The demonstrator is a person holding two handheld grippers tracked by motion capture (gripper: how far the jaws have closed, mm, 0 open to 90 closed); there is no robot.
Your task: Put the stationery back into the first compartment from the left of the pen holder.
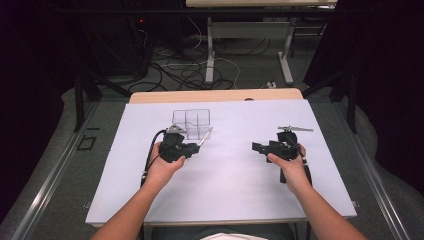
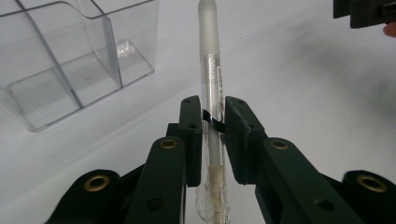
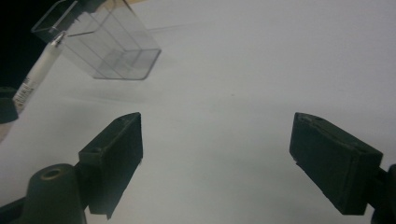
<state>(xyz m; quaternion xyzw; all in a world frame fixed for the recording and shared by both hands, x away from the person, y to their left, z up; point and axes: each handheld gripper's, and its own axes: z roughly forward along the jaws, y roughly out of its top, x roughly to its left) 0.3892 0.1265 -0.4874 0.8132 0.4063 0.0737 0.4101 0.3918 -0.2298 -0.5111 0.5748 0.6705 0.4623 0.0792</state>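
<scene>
A clear plastic pen point(image 2: 211, 70) with a frosted white grip sits between the two black jaws of my left gripper point(image 2: 213, 126), which is shut on its barrel. From above, that gripper point(image 1: 192, 148) is held left of centre, and the pen point(image 1: 205, 136) points toward a clear divided organiser box point(image 1: 191, 123) just beyond it. The box point(image 2: 70, 60) stands up and to the left in the left gripper view. My right gripper point(image 1: 256, 147) is on the right, pointing left, with its jaws wide open over bare table point(image 3: 217, 140). The box point(image 3: 105, 44) and the pen tip point(image 3: 42, 65) show at that view's upper left.
A white sheet point(image 1: 225, 175) covers the tabletop, with a wooden edge point(image 1: 215, 95) at the back. Beyond the table are floor cables point(image 1: 190, 70) and another table's legs point(image 1: 210, 50). Dark curtains close both sides.
</scene>
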